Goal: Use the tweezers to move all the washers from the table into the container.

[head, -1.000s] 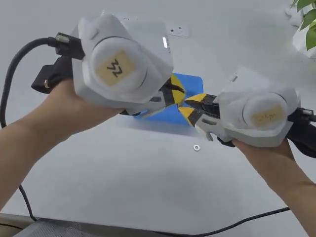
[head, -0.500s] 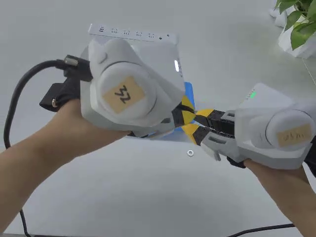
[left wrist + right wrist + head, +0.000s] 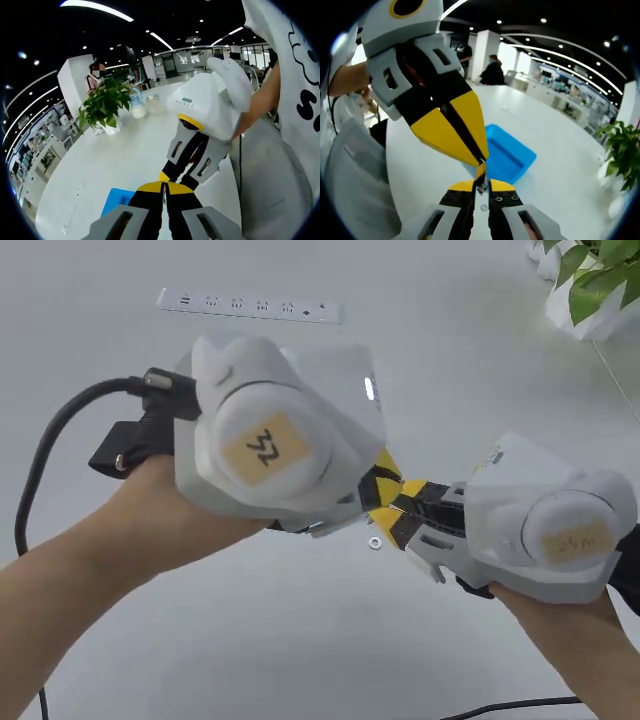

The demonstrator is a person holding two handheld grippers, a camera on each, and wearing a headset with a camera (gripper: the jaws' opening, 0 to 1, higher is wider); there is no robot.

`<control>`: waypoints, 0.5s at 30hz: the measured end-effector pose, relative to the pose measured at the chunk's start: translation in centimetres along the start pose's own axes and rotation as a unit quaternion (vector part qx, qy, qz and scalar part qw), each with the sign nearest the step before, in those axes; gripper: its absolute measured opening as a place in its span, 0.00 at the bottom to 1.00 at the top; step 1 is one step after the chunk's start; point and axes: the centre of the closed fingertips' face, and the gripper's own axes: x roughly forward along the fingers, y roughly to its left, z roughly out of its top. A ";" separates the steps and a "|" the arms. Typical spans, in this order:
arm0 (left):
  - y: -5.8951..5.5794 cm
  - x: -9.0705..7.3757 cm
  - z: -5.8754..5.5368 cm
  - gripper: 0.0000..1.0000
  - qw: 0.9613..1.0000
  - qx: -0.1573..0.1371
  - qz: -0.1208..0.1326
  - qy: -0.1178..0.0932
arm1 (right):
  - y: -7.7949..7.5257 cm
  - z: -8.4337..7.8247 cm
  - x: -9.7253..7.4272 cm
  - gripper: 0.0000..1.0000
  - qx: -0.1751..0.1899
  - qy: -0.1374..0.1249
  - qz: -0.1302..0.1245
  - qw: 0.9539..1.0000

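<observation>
My left gripper (image 3: 385, 485) and right gripper (image 3: 395, 520) meet tip to tip above the white table, both with jaws closed. A small metal washer (image 3: 374, 542) lies on the table just below the tips. In the right gripper view, my right gripper (image 3: 481, 188) touches the other gripper's yellow tips, and a small grey bit sits at the contact; I cannot tell what it is. The blue container (image 3: 507, 152) lies beyond on the table. It also appears as the blue container (image 3: 117, 202) beside my left gripper (image 3: 164, 186). In the head view the left gripper hides it.
A white power strip (image 3: 250, 306) lies at the far side of the table. A potted plant (image 3: 590, 280) stands at the far right corner. A black cable (image 3: 60, 440) trails from the left gripper. A person's arms hold both grippers.
The head camera has shifted, so the table scene sits lower in the picture. The two grippers have come closer until their tips touch. The container has gone behind the left gripper.
</observation>
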 end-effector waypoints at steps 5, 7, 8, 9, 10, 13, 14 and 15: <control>-0.2 0.5 -0.2 0.00 1.000 0.003 -0.002 0.007 | -0.1 -0.9 0.3 0.06 -0.010 0.011 -0.003 1.000; -0.4 0.8 -0.5 0.00 1.000 0.002 -0.008 0.013 | -0.2 -1.3 0.5 0.06 -0.005 0.013 -0.004 1.000; -0.4 1.0 -0.6 0.00 1.000 0.000 -0.011 0.015 | -0.2 -1.6 0.6 0.06 -0.001 0.015 -0.004 1.000; -0.4 1.3 -0.8 0.00 1.000 -0.001 -0.013 0.016 | -0.3 -1.9 0.8 0.06 0.006 0.017 -0.003 1.000; -0.4 1.5 -0.9 0.00 1.000 -0.002 -0.014 0.015 | -0.4 -2.1 0.8 0.06 0.012 0.017 -0.002 1.000; -0.5 2.0 -1.3 0.00 1.000 -0.008 -0.018 0.018 | -0.4 -2.5 1.1 0.06 0.037 0.018 0.003 0.999; -0.5 2.1 -1.4 0.00 1.000 -0.010 -0.018 0.018 | -0.5 -2.7 1.1 0.06 0.041 0.019 0.004 0.999; -0.5 2.2 -1.5 0.00 1.000 -0.012 -0.018 0.018 | -0.6 -2.8 1.3 0.06 0.042 0.020 0.005 0.999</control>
